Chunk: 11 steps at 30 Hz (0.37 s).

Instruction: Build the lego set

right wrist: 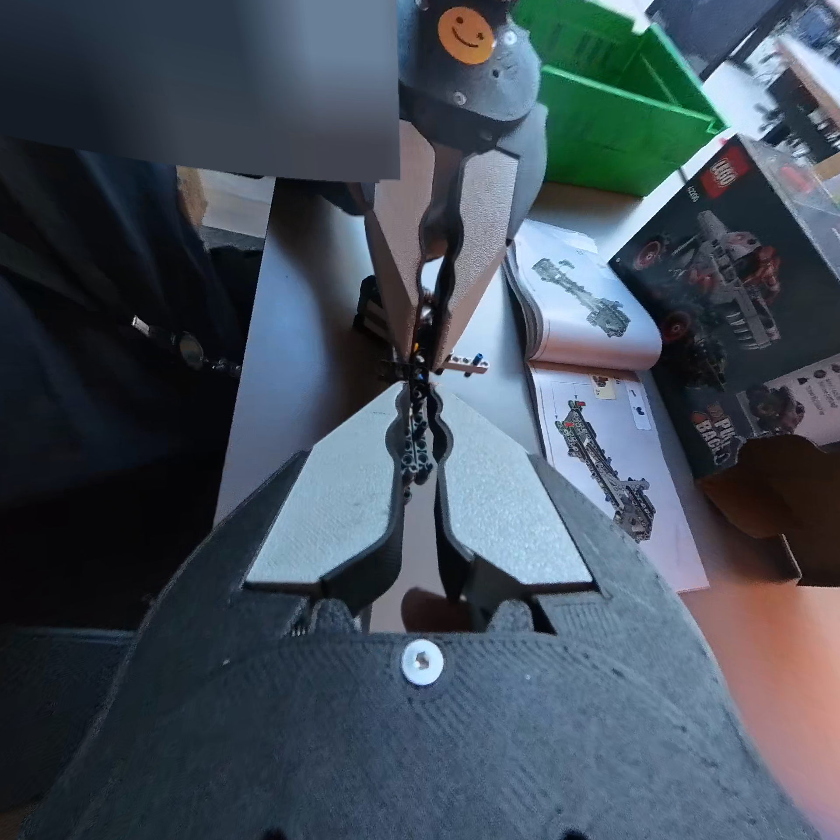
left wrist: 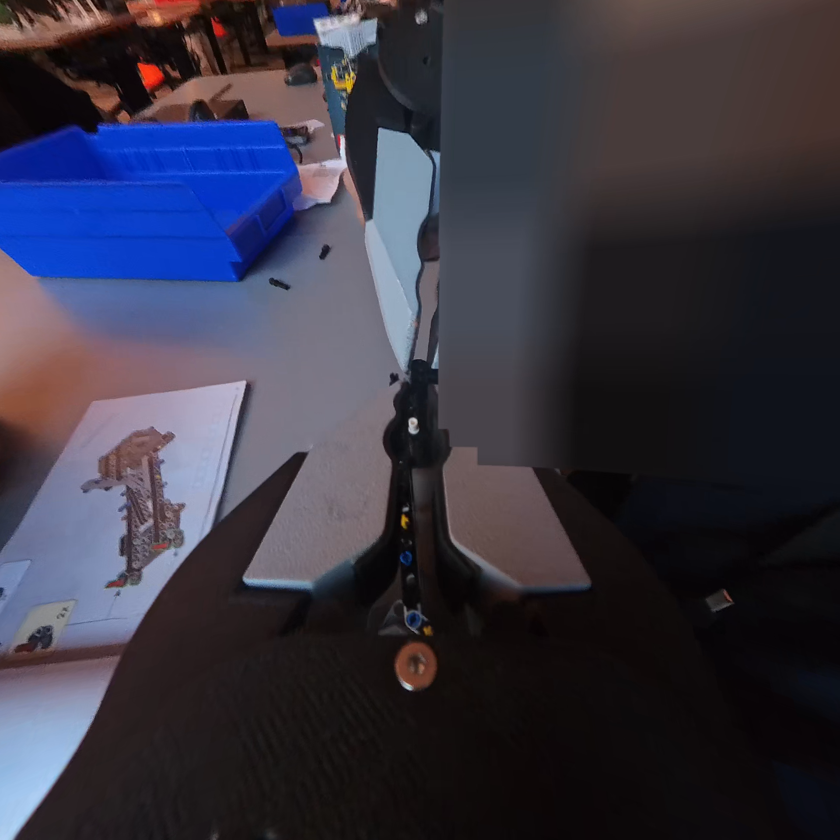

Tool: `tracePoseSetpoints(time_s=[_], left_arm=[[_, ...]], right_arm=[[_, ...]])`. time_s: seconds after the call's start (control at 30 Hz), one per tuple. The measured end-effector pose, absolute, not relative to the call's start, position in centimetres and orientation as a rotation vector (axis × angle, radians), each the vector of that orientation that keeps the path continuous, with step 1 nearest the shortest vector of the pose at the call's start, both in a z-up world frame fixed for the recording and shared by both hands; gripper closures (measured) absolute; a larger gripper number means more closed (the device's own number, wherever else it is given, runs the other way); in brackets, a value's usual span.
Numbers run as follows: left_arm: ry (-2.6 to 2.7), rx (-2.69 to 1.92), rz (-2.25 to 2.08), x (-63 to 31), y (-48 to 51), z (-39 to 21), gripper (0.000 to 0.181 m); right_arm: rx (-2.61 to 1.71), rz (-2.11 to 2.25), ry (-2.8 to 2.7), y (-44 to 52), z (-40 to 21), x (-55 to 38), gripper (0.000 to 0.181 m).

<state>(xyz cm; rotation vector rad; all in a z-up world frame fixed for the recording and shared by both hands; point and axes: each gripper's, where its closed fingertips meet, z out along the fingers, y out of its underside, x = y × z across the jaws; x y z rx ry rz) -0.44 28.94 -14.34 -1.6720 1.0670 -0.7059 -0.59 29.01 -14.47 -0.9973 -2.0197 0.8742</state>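
1. The surface is a smooth grey tabletop (left wrist: pixel 291 345), taken here as the landmark; beyond its far edge the room shows dark furniture and orange-red shapes, all blurred.
2. On the tabletop's far left part sits a bright blue open plastic bin (left wrist: pixel 150 195), with two small black pegs (left wrist: pixel 278 283) lying loose on the tabletop just beside it.
3. At the tabletop's near left lies a white printed instruction sheet (left wrist: pixel 136 500) with a picture of a brown model.
4. In the right wrist view, an open instruction booklet (right wrist: pixel 591 318) lies on the tabletop, a dark printed set box (right wrist: pixel 745 318) stands next to it, and a green plastic bin (right wrist: pixel 627 113) sits farther back.
5. The task's thing, a long thin black lego beam assembly (left wrist: pixel 411 536) with blue, yellow and white pins, is held in the air above the tabletop, edge-on between both tools.
6. The left gripper (left wrist: pixel 416 454), with grey pads in a black body, is pressed together, pinching the assembly.
7. The right gripper (right wrist: pixel 418 400) is likewise pinched on the assembly's other end, meeting the left one tip to tip.
8. An orange round smiley sticker (right wrist: pixel 466 34) sits on the left gripper's body.
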Motion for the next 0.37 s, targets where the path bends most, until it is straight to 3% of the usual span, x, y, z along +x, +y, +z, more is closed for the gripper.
tracePoseSetpoints(time_s=[0.37], left_arm=[[1.087,-1.945,-0.581,-2.3,29.6,-17.9,0.168]], right_arm=[[-1.146,0.856,-2.190,30.0,-16.3,-0.6,0.178]])
